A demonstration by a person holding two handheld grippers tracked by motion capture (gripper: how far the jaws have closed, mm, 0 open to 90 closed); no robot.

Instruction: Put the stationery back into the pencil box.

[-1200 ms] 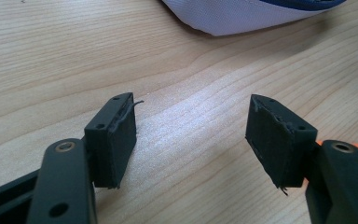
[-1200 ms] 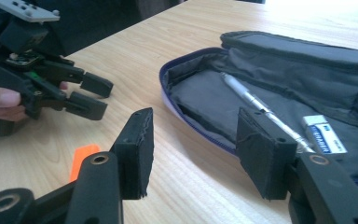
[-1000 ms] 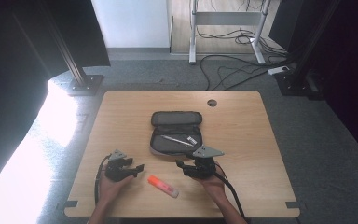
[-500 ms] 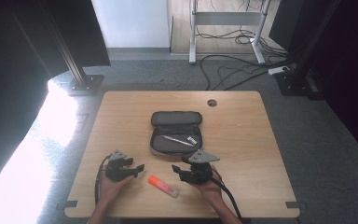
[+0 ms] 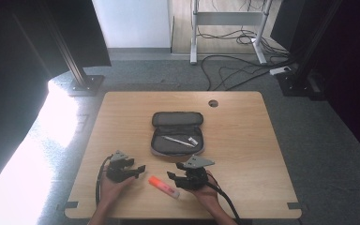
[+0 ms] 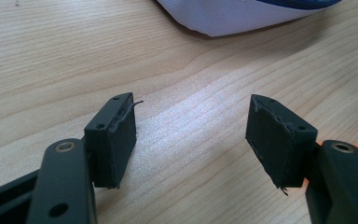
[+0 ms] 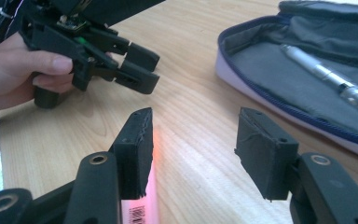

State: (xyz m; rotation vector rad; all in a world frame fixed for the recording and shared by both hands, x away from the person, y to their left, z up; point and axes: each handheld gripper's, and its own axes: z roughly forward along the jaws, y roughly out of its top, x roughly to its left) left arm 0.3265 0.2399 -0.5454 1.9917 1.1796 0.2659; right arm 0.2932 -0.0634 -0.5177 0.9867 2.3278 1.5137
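Both grippers are low over the near edge of the table (image 5: pixel 243 140), with the marker (image 5: pixel 163 186) lying flat on the wood between them, orange cap end pointing up-left and the pale end toward the right gripper (image 5: pixel 172 176). That gripper's jaws are spread about halfway with nothing between them; in the right gripper view the marker (image 7: pixel 137 205) sits right behind and under the left jaw, glowing pink-orange with a barcode showing at the bottom, so it's beside the jaw rather than in the gap. The left gripper (image 5: pixel 139 168) is parked just left of the marker, jaws wide apart over bare wood, holding nothing. In the left gripper view a sliver of the orange cap peeks out behind the right jaw. The open pencil case (image 5: pixel 176 133) sits a bit further up the table, with a silver pen (image 7: pixel 326 77) lying inside it.
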